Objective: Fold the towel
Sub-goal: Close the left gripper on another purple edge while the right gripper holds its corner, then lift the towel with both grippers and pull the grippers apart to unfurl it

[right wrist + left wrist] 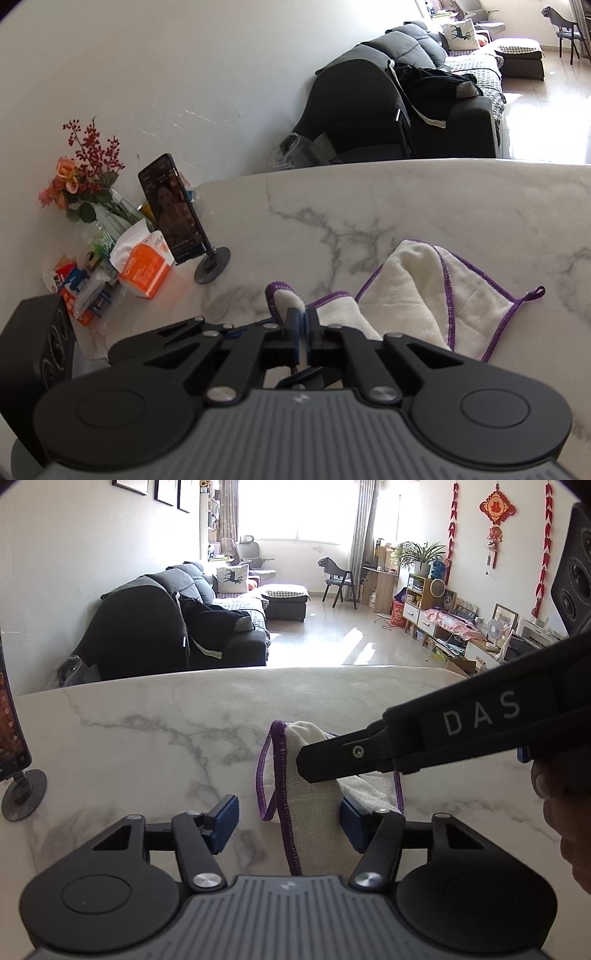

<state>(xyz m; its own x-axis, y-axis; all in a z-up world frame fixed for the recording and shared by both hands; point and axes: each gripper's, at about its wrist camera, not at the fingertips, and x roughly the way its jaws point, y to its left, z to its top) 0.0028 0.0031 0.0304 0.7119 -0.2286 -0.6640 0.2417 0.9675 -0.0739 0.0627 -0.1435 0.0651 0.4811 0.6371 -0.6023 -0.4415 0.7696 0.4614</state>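
I've got the towel (424, 295) lying crumpled on the marble table (443, 206), lower right of centre in the right wrist view, bottom centre in the left wrist view. It's white terry w/ a purple stitched hem (286, 827) and a small hang loop (535, 293) at the right-hand corner. My read: v. light, soft, no stiffness at all, so it'll sag and bunch wherever it isn't supported, and it should slide easily on that polished stone. Nothing fragile abt it. Best hold IMO is the hemmed edge or a corner, since the stitching is thicker and gives the pads something to bite; a mid-cloth grab would just pull up a tent. My right gripper (302, 326) is pressed nearly together, pinching a fold of the towel near its purple edge, centre of the right wrist view. My left gripper (290, 821) is partly spread, cloth betw. the blue pads (225, 821); the right-hand pad looks to touch the towel, the left-hand one stands clear, so no real grip there yet. Phone on stand (173, 218) and tissue box (146, 269) sit at left, well apart from the cloth.
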